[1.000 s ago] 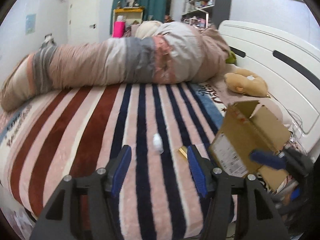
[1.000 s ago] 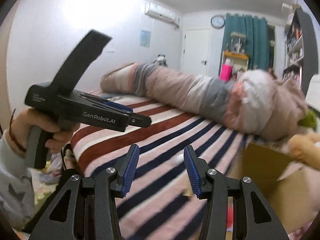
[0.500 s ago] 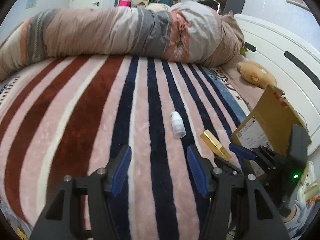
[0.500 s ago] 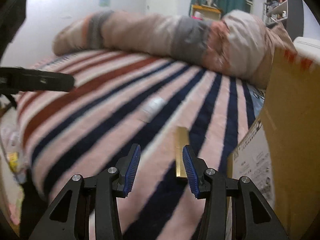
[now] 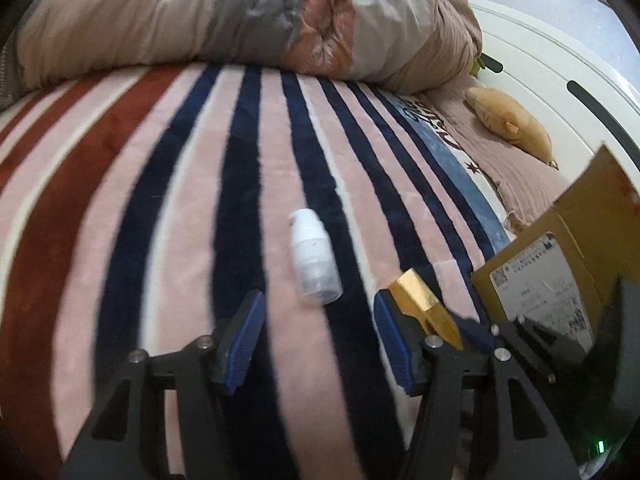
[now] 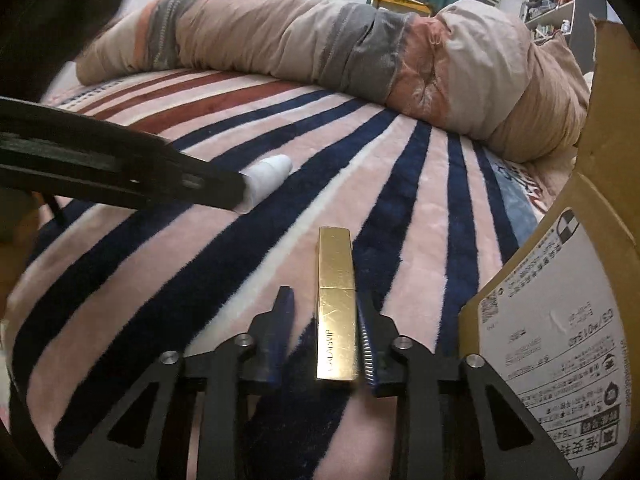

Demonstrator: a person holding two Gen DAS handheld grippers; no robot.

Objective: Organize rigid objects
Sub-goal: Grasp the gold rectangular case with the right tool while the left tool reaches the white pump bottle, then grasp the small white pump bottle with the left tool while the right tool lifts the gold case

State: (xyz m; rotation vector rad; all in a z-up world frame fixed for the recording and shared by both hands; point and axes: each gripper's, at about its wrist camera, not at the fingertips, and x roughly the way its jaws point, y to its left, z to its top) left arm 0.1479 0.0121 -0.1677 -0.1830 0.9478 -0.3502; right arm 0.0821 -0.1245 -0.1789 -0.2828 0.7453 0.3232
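Observation:
A small white pump bottle [image 5: 314, 256] lies on the striped blanket [image 5: 160, 200]. My left gripper [image 5: 318, 304] hovers just short of its near end, jaws closing, pads clear of it. A gold tube [image 6: 336, 300] lies to the right of the bottle, next to a cardboard box [image 6: 560, 320]. My right gripper [image 6: 324, 292] straddles the tube, jaws closing. One pad is against the tube's right side and the other stands a gap away. The right wrist view shows my left gripper's finger [image 6: 120, 176] reaching to the bottle [image 6: 268, 176]. The left wrist view shows the tube [image 5: 416, 296].
The open cardboard box [image 5: 560, 280] stands at the right edge of the bed. A rolled duvet [image 5: 240, 20] lies across the far side. A tan plush toy [image 5: 508, 124] rests by the white headboard [image 5: 560, 80].
Both grippers have dropped toward the blanket. The right one has come over the gold tube and narrowed around it. The left one has neared the white bottle and narrowed a little.

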